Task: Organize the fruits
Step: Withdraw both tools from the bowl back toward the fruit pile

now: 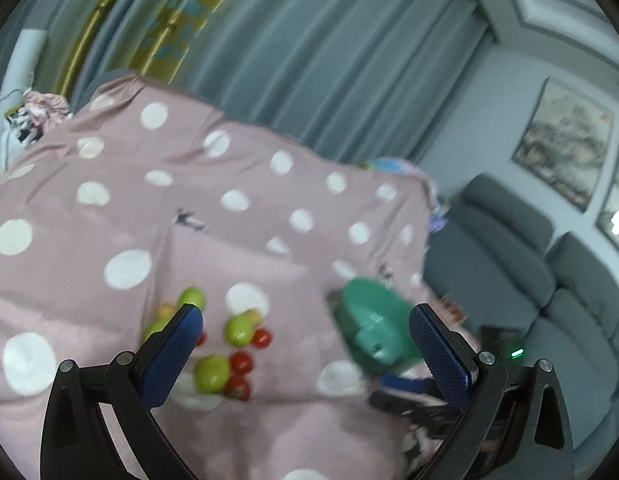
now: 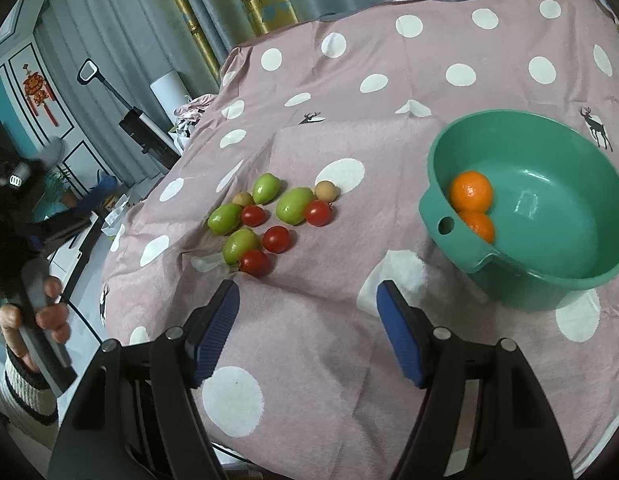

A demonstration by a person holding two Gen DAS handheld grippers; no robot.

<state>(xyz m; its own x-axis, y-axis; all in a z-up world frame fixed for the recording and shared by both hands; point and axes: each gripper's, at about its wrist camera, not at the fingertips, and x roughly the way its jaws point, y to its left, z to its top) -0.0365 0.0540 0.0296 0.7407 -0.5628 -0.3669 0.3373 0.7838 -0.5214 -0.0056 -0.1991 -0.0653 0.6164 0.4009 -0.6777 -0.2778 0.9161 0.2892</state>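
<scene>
A cluster of fruits lies on the pink dotted tablecloth: several green fruits, several red tomatoes and two small tan fruits. A green basin at the right holds two oranges. My right gripper is open and empty, just in front of the cluster. In the blurred left wrist view, my left gripper is open and empty above the cloth, with the fruits near its left finger and the basin near its right finger.
Grey curtains hang behind the table. A grey sofa stands to the right past the table edge. In the right wrist view a person's hand holds the other gripper's handle at the left, and a vacuum stands by the wall.
</scene>
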